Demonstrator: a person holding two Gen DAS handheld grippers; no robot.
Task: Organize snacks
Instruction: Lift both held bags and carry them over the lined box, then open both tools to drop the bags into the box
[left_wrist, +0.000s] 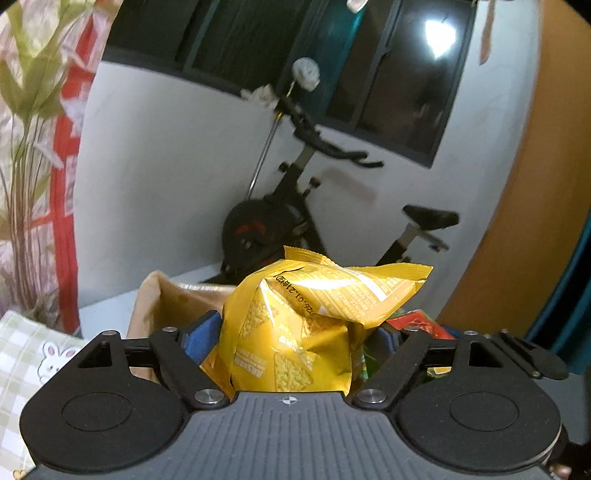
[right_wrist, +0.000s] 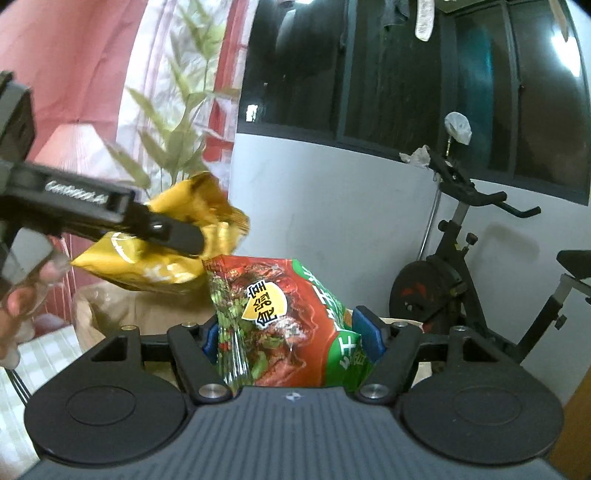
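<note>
A crumpled yellow snack bag (left_wrist: 295, 332) fills the gap between the blue pads (left_wrist: 205, 332) of my left gripper (left_wrist: 295, 334), which is shut on it. From the right wrist view the same yellow bag (right_wrist: 159, 266) hangs in the air at the left, clamped by the left gripper (right_wrist: 192, 236), with a person's hand (right_wrist: 22, 295) behind it. My right gripper (right_wrist: 291, 328) is shut on a red and green snack bag (right_wrist: 280, 314), which stands between its blue pads (right_wrist: 369, 332). That packet (left_wrist: 417, 321) peeks out at the right in the left wrist view. Both bags hover above an open brown paper bag (left_wrist: 159, 299) (right_wrist: 110, 306).
An exercise bike (left_wrist: 295, 221) (right_wrist: 454, 280) stands against the white wall under a dark window (right_wrist: 406, 66). A leafy plant (right_wrist: 177, 122) and red-patterned curtain (left_wrist: 62, 147) are at the left. A green checked cloth with a rabbit (left_wrist: 33, 354) lies below the left gripper. An orange panel (left_wrist: 524, 184) is at the right.
</note>
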